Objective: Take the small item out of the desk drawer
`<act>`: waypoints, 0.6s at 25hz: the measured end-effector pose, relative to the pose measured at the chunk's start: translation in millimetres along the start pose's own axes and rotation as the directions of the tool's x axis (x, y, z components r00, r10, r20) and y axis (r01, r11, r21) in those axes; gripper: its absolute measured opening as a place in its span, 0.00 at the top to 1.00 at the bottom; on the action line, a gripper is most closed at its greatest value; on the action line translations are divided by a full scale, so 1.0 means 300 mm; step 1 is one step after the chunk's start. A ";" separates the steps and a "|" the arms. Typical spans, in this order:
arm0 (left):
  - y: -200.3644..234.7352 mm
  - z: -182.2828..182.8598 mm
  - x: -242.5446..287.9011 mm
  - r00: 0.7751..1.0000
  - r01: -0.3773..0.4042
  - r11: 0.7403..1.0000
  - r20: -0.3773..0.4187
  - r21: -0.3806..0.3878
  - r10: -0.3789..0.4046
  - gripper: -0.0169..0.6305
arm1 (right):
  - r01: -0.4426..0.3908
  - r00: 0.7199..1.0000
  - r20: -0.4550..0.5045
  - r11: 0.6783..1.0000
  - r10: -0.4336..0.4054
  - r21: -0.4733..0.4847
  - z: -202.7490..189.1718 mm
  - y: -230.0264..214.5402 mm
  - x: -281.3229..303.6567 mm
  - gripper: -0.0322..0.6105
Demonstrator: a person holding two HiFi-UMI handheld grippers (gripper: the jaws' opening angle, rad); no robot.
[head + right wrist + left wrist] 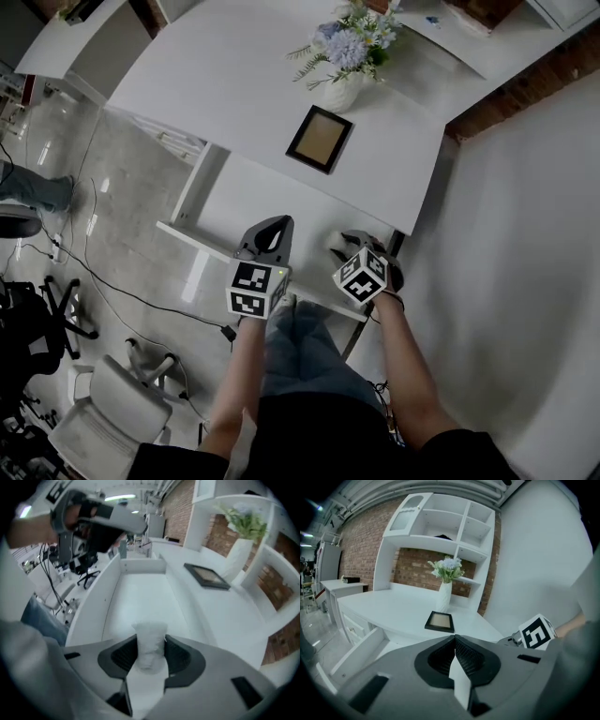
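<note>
Your right tongs (151, 652) are clamped on the small white item (150, 638) at the lower middle of the right gripper view, low over the near end of the open drawer (140, 595). Hold the squeeze even and lift straight up before you draw back toward yourself, because the soft, crinkled wrap looks likely to slip or crush. Your left tongs (454, 640), at the bottom centre of the left gripper view, are pressed together and empty, so park them clear of the counter (398, 611).

no readable text, labels or numbers
</note>
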State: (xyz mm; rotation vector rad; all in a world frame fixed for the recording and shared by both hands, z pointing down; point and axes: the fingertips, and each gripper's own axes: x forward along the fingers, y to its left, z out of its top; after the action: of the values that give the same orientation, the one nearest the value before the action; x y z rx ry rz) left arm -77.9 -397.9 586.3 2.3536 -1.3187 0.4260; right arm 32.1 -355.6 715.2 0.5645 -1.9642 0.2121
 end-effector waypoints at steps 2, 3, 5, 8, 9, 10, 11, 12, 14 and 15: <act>-0.001 0.059 -0.008 1.000 -0.003 1.000 0.028 0.020 0.003 0.96 | 0.038 0.991 0.124 0.993 -0.052 0.115 0.081 -0.049 -0.087 0.70; -0.003 0.089 -0.012 0.999 -0.004 1.000 0.043 0.031 0.003 0.96 | 0.050 0.979 0.186 0.983 -0.084 0.177 0.118 -0.076 -0.133 0.70; -0.006 0.149 -0.024 0.997 -0.009 0.998 0.073 0.055 0.005 0.96 | 0.065 0.940 0.303 0.954 -0.157 0.293 0.185 -0.130 -0.230 0.70; -0.012 0.246 -0.043 0.992 -0.015 0.996 0.124 0.089 0.004 0.96 | 0.082 0.854 0.437 0.904 -0.281 0.420 0.267 -0.213 -0.387 0.69; -0.015 0.279 -0.048 0.990 -0.016 0.995 0.142 0.099 0.002 0.96 | 0.085 0.821 0.472 0.885 -0.322 0.457 0.287 -0.238 -0.440 0.69; -0.019 0.312 -0.054 0.987 -0.017 0.994 0.160 0.109 -0.001 0.96 | 0.084 0.785 0.503 0.865 -0.363 0.494 0.303 -0.261 -0.491 0.69; -0.023 0.342 -0.062 0.984 -0.018 0.993 0.177 0.119 -0.003 0.96 | 0.079 0.747 0.530 0.845 -0.402 0.529 0.315 -0.281 -0.541 0.69; -0.028 0.371 -0.069 0.981 -0.019 0.991 0.193 0.129 -0.006 0.96 | 0.071 0.709 0.553 0.824 -0.438 0.562 0.323 -0.298 -0.589 0.69; -0.041 0.427 -0.083 0.975 -0.021 0.989 0.223 0.148 -0.013 0.96 | 0.063 0.639 0.581 0.787 -0.505 0.614 0.328 -0.331 -0.677 0.69; -0.048 0.454 -0.088 0.971 -0.022 0.987 0.238 0.157 -0.017 0.96 | 0.067 0.608 0.588 0.772 -0.534 0.632 0.327 -0.347 -0.716 0.69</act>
State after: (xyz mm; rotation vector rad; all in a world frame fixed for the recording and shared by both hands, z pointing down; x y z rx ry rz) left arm -70.0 -438.1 453.1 2.6027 -1.4415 0.2621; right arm 79.1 -421.6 470.1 1.6060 -2.5434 0.3750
